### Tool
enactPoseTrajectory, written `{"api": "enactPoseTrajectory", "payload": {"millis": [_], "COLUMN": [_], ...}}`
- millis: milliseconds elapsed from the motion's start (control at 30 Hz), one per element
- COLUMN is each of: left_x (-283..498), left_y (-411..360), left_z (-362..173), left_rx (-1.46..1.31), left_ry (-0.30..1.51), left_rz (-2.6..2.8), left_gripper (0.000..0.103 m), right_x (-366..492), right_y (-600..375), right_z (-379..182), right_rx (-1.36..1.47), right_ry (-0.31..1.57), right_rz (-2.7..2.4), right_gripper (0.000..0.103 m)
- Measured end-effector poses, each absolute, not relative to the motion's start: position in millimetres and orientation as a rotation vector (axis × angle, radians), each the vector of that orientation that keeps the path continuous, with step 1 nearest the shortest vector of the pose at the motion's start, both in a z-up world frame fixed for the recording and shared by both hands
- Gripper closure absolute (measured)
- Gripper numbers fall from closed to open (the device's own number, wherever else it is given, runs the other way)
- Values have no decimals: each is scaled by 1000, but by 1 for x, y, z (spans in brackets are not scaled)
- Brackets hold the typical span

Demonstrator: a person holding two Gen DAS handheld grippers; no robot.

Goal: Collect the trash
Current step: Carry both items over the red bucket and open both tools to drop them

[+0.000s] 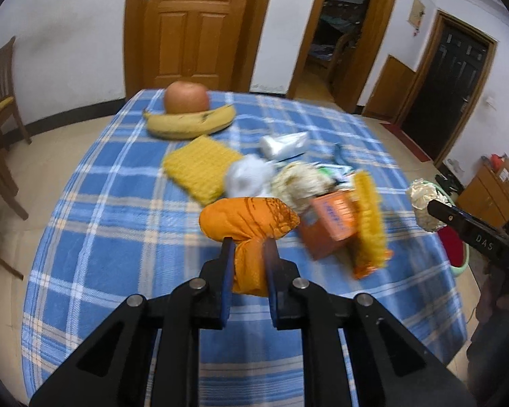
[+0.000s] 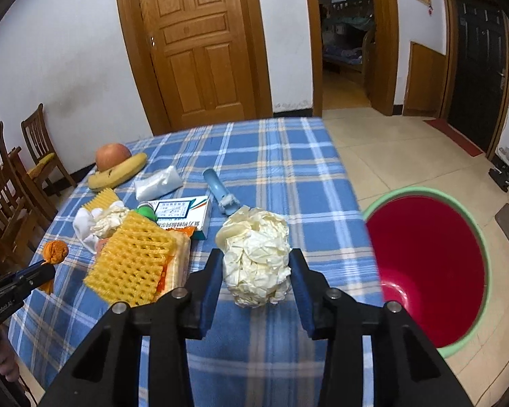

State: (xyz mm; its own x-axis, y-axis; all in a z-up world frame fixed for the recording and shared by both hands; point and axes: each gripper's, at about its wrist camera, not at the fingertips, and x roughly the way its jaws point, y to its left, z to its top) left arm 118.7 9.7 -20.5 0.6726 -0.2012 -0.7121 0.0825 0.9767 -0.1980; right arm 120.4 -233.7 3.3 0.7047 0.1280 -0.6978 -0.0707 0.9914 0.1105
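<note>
Both loaded: left claw (image 1: pixel 248 249) grips crumpled orange mesh wrapper (image 1: pixel 247 218), right claw (image 2: pixel 256 264) grips cream crumpled paper wad (image 2: pixel 256 254). Next: carry to red-lined green bin (image 2: pixel 431 271), frame right, release.

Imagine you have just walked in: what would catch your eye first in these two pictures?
Probably the two gripped bundles: the left gripper clamps an orange bag and the right gripper a crumpled cream paper ball, both above the blue checked tablecloth. Next, the red bin on the floor by the table's right edge.
</note>
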Motion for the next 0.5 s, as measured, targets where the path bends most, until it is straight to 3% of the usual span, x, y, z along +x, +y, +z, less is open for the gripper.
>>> {"api": "enactPoseTrajectory", "payload": {"millis": [500], "left_x": [129], "left_y": [-97], "left_z": [28], "left_rx": [-27], "left_ry": [763], "left_rz": [-381], "left_gripper": [87], "right_x": [85], "right_y": [-303], "right_z": [34], "right_rx": [138], "right_ry": [704], "right_rz": [-14], "right_gripper": [60]}}
